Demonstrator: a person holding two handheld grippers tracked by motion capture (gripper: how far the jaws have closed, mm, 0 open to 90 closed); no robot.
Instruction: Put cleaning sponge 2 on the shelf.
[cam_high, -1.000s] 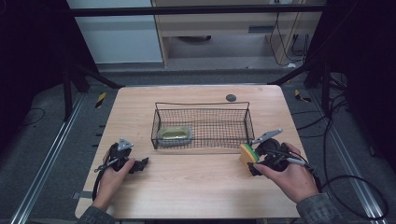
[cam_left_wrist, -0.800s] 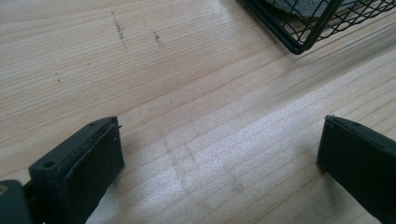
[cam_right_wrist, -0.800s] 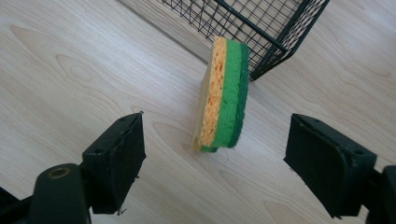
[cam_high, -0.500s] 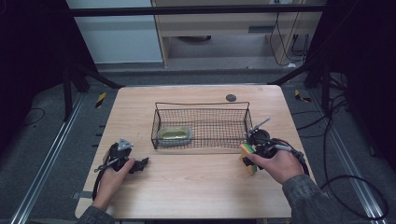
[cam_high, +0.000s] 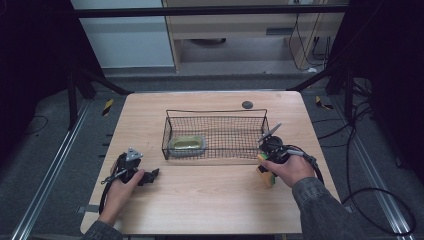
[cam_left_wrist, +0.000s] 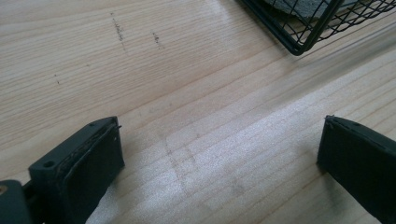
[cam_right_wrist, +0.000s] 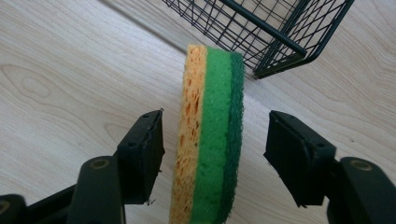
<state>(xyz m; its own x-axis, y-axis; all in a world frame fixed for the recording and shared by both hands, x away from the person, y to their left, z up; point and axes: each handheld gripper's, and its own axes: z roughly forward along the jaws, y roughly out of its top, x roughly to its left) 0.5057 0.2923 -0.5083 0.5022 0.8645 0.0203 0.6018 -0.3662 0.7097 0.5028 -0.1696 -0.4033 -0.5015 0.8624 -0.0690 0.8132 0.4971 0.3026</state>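
High view: right gripper (cam_high: 267, 159) at sponge (cam_high: 265, 176), on table (cam_high: 220, 200) just off wire basket's (cam_high: 215, 131) right corner; left gripper (cam_high: 150, 175) rests apart | Left gripper view: jaws wide apart, nothing between | Right gripper view: sponge (cam_right_wrist: 210, 135) on edge between closing jaws, pads (cam_right_wrist: 150, 154) not touching.

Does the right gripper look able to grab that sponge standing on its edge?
Probably yes: the sponge already stands between the right gripper's closing jaws, small gaps either side, nothing blocking. The wire basket sits behind, clear.
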